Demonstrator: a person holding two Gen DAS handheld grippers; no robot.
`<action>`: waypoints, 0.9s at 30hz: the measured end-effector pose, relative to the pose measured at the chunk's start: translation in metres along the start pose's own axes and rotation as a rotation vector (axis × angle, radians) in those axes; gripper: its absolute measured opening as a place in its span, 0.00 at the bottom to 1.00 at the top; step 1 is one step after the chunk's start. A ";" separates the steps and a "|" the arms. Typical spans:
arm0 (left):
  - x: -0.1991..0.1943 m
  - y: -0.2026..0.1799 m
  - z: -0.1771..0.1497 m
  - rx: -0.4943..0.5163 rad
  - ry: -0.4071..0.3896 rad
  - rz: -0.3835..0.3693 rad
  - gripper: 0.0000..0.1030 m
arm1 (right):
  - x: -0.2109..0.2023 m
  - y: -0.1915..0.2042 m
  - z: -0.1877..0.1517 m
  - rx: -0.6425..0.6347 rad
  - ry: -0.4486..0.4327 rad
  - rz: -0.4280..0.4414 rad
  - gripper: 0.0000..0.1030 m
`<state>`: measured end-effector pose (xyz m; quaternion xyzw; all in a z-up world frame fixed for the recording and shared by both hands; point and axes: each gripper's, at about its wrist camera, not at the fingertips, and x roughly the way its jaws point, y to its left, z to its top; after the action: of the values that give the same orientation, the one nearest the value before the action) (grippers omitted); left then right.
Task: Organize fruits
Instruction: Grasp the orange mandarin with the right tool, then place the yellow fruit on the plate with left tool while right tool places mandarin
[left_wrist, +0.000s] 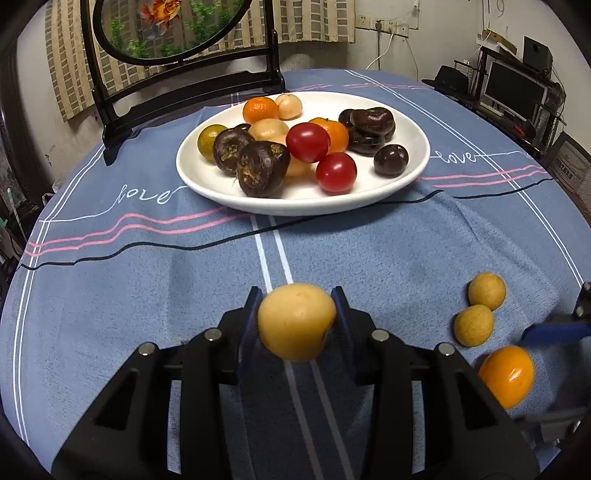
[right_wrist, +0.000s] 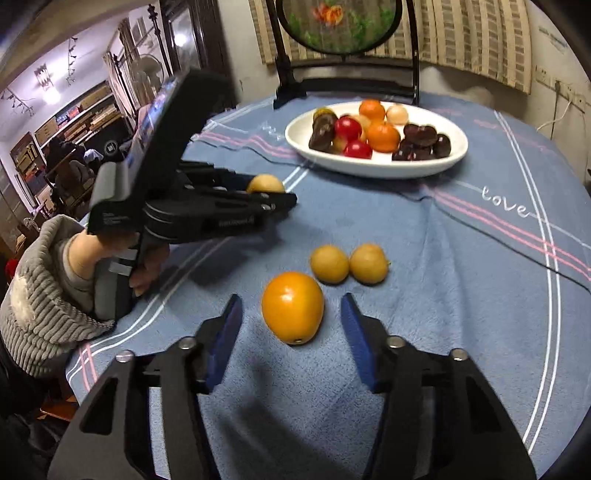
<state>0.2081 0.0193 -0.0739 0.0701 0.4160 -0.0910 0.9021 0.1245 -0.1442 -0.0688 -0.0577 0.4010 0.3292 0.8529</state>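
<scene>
My left gripper (left_wrist: 297, 295) is shut on a pale yellow fruit (left_wrist: 295, 326), held above the blue tablecloth in front of the white plate (left_wrist: 207, 177). The same fruit (right_wrist: 265, 183) shows in the right wrist view. The plate (right_wrist: 369, 168) holds several fruits: red tomatoes (left_wrist: 307, 142), oranges, dark water chestnuts (left_wrist: 260, 168). My right gripper (right_wrist: 291, 308) is open, its jaws on either side of an orange-yellow fruit (right_wrist: 293, 312) lying on the cloth. Two small yellow fruits (right_wrist: 329, 263) (right_wrist: 369, 263) lie just beyond it. They also show in the left wrist view (left_wrist: 473, 325) (left_wrist: 487, 291).
A dark wooden stand (left_wrist: 110, 122) with a round goldfish screen stands behind the plate. The round table (left_wrist: 147, 277) is covered by a blue cloth with white and pink stripes. A desk with a monitor (left_wrist: 513, 88) is at the far right.
</scene>
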 end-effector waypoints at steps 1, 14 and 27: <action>0.000 0.000 0.000 0.001 0.001 0.001 0.38 | 0.002 -0.001 0.000 0.006 0.006 0.000 0.46; -0.005 0.000 -0.001 -0.009 -0.022 0.001 0.38 | 0.016 -0.023 0.003 0.162 0.044 0.134 0.37; -0.028 0.011 0.056 -0.077 -0.148 -0.040 0.37 | -0.026 -0.060 0.065 0.188 -0.145 0.041 0.37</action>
<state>0.2339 0.0215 -0.0158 0.0199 0.3526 -0.0979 0.9304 0.1910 -0.1800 -0.0165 0.0547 0.3682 0.3108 0.8745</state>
